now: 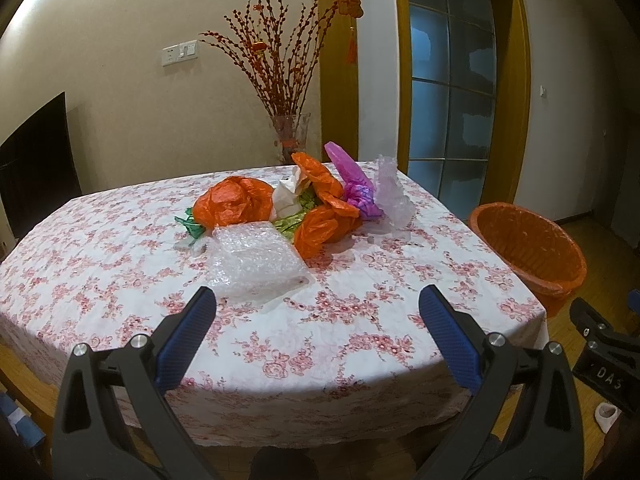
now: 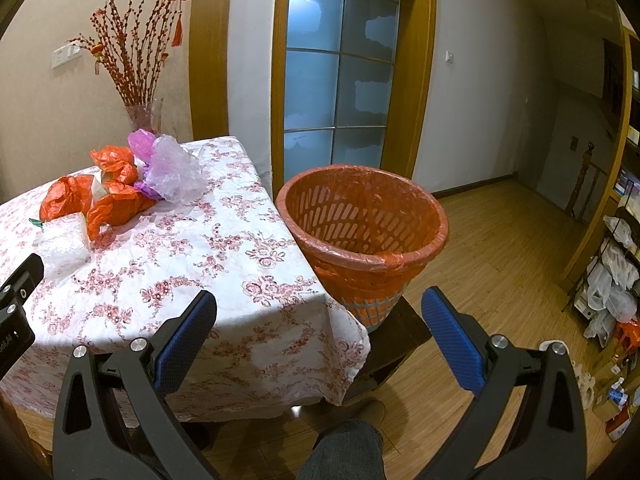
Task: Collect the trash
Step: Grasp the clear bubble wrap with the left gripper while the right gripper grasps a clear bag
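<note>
A heap of trash lies on the flowered tablecloth (image 1: 120,264): orange plastic bags (image 1: 234,202), a purple bag (image 1: 354,184), a pale clear bag (image 1: 394,194), white paper (image 1: 286,198), green scraps and a bubble-wrap sheet (image 1: 256,260) nearest me. My left gripper (image 1: 318,300) hovers open over the near table edge, short of the bubble wrap, nothing between its fingers. My right gripper (image 2: 318,304) is open and empty too, off the table's right corner, facing the orange-lined basket (image 2: 364,220). The same orange bags (image 2: 112,200) show far left in the right wrist view.
The basket (image 1: 528,248) stands on a dark stool (image 2: 396,332) right of the table. A vase of red branches (image 1: 288,136) sits behind the table by the wall. A frosted glass door (image 2: 338,76), wooden floor and cluttered shelves (image 2: 616,280) lie to the right.
</note>
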Demonstrator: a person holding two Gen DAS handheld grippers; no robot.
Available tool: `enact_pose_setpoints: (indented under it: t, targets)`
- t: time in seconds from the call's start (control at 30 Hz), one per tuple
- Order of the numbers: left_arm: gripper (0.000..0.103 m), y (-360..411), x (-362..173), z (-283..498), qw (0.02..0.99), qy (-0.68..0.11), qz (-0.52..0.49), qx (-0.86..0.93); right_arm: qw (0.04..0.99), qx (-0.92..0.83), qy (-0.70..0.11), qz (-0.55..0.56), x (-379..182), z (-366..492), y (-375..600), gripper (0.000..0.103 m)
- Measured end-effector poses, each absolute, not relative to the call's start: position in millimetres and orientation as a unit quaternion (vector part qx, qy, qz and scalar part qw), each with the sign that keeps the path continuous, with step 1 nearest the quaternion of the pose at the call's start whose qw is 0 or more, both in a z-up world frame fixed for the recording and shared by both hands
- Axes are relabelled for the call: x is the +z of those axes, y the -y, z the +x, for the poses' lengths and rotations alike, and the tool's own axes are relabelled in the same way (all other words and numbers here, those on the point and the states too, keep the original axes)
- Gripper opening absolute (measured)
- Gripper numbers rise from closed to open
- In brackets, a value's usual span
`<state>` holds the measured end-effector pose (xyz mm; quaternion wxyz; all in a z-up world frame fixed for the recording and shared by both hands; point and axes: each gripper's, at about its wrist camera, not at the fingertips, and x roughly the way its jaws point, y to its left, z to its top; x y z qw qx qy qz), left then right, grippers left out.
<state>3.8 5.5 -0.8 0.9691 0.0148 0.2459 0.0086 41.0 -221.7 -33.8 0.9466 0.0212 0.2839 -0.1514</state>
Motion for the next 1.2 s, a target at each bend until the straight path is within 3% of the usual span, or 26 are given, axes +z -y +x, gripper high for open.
enact_pose_setpoints:
  t: [0.67,1.1,1.2]
  targets:
    - [0.099,-85,-14,73,0.958,-0.278,-0.017,0.072,0.952,-0.026,-0.302,0.045,-31,148,198,0.099]
    - [0.099,-116,-23,117,0.951,-0.302,-0.046,0.053,0.942,0.048,-0.327,0.058,-17,267,146,0.069]
    - [0.093,-115,-24,123,0.95,-0.307,-0.046,0.042,0.938,0.041,-0.339,0.065,-21,289,139,0.061]
